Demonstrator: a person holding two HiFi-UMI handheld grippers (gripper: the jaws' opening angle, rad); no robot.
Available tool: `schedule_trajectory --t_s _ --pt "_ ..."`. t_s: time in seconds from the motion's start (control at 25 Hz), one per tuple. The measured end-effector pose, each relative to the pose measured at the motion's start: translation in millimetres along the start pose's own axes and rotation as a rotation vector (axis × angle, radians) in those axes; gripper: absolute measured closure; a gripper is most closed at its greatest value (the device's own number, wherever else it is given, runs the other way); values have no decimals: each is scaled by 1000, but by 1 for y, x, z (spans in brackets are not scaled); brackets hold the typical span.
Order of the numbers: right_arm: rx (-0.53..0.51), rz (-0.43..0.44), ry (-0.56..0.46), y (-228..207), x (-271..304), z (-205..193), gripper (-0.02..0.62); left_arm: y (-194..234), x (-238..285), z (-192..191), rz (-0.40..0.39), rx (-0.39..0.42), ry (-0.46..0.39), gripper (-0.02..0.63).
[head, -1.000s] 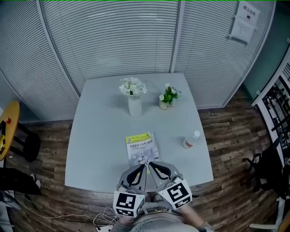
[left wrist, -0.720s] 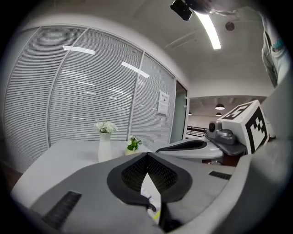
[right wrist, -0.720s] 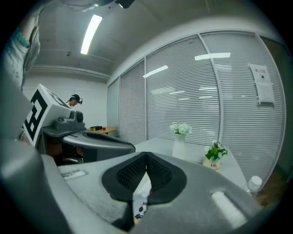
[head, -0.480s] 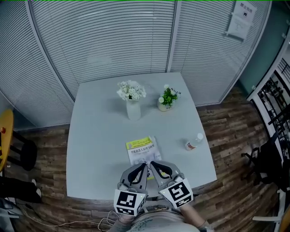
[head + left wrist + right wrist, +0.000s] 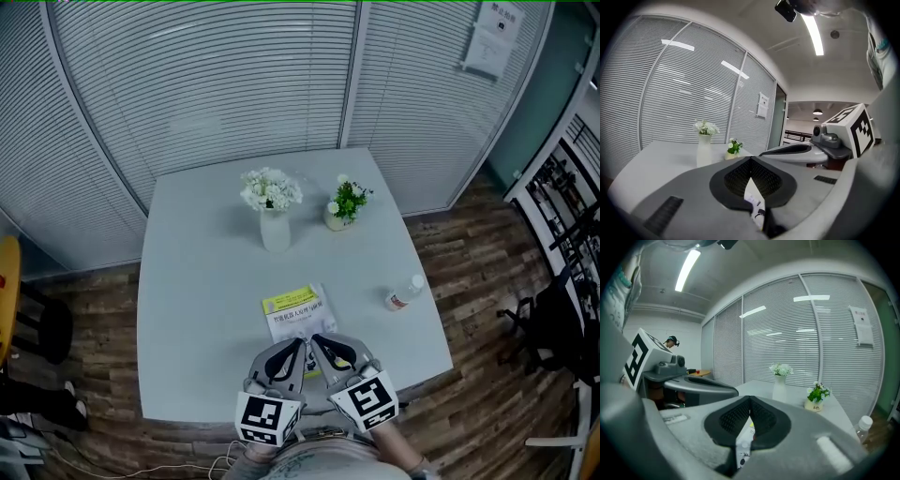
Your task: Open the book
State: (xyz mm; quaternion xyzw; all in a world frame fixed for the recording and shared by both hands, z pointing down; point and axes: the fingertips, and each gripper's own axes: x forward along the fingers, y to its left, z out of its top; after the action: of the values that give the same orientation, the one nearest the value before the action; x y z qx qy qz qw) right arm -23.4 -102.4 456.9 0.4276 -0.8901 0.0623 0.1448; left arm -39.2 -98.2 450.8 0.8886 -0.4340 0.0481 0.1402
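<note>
One pale grey square table, taken as a clock face in the head view. On it, left to right:
- one white vase of white flowers toward 12 o'clock
- one thin yellow-and-white book toward 6 o'clock, between the centre and the near edge
- one small pot of green leaves with white blooms at 1 o'clock
- one small clear plastic bottle with a white cap, on its side near 4 o'clock

Four things in all, each well apart from the rest.

Book closed and flat, cover up. Yellow band across the far end, white below with dark print and small pictures. Near end partly hidden under the tools.

Two grey two-jaw tools side by side at 6 o'clock, tips over the book's near end; touching it or not, impossible to tell. On the left gripper, jaws pressed together with nothing pinched, only a sliver of cover visible through the gap behind the tips. On the right gripper, jaws likewise pressed together and empty.
</note>
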Motion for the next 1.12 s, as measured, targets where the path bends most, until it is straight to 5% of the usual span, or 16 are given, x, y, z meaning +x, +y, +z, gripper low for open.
schedule_trajectory --t_s 0.56,1.12 --pt "14 5 5 -12 -1 -9 594 0 11 -6 12 6 12 607" --pt "-24 131 14 -40 -10 -2 594 -24 42 12 91 -7 -5 607"
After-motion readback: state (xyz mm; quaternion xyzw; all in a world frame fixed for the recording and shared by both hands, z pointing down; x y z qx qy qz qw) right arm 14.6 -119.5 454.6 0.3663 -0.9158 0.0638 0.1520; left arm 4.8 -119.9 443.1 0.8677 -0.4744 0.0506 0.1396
